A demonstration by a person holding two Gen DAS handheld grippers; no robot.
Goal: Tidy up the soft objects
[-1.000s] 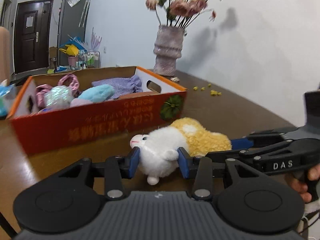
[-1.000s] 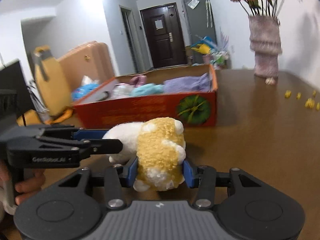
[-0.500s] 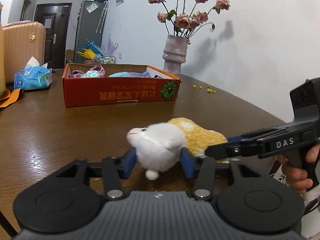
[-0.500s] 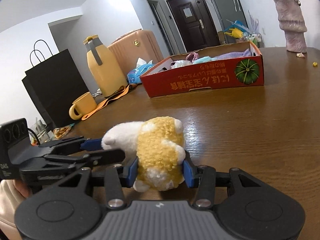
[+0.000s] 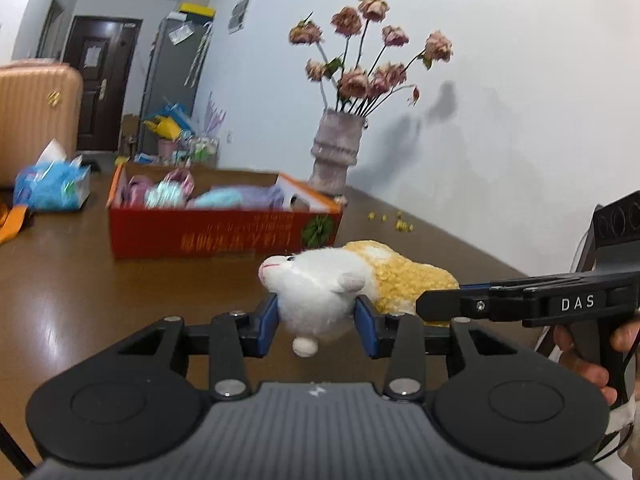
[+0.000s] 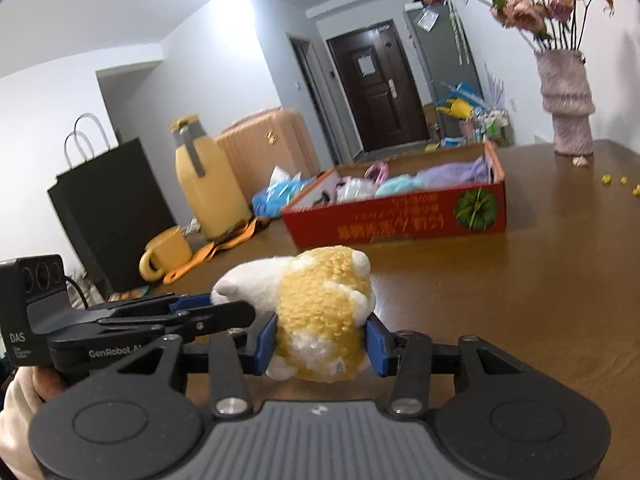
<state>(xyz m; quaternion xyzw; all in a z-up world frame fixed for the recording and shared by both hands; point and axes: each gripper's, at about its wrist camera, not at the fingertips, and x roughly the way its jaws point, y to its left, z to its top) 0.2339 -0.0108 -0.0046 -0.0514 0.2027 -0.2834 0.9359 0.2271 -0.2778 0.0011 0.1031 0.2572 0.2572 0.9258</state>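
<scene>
You are holding the plush toy [image 5: 320, 300] with both tools at once, on the near side of the red cardboard box [image 5: 224, 236] and apart from it. Your left gripper [image 5: 316, 324] is clamping the toy's white head end, its blue pads [image 5: 267, 326] pressing into both sides of the fabric. Your right gripper [image 6: 320, 340] is clamping the yellow body end in the same way, with its pads [image 6: 376, 344] sinking into the fleece. Whether the toy is touching the brown table [image 6: 540, 280] or hanging just above it cannot be told. The red cardboard box is sitting on the table, already containing a purple cloth [image 6: 456, 170], a light blue soft item [image 6: 400, 182] and pink items [image 6: 376, 170]. Beyond the box's right end, a vase of dried flowers [image 5: 336, 152] is standing against the wall. To the left of the box, a blue tissue pack [image 5: 52, 186] is lying on the table, and farther left a yellow jug [image 6: 208, 184] and a yellow mug [image 6: 166, 254] are standing
</scene>
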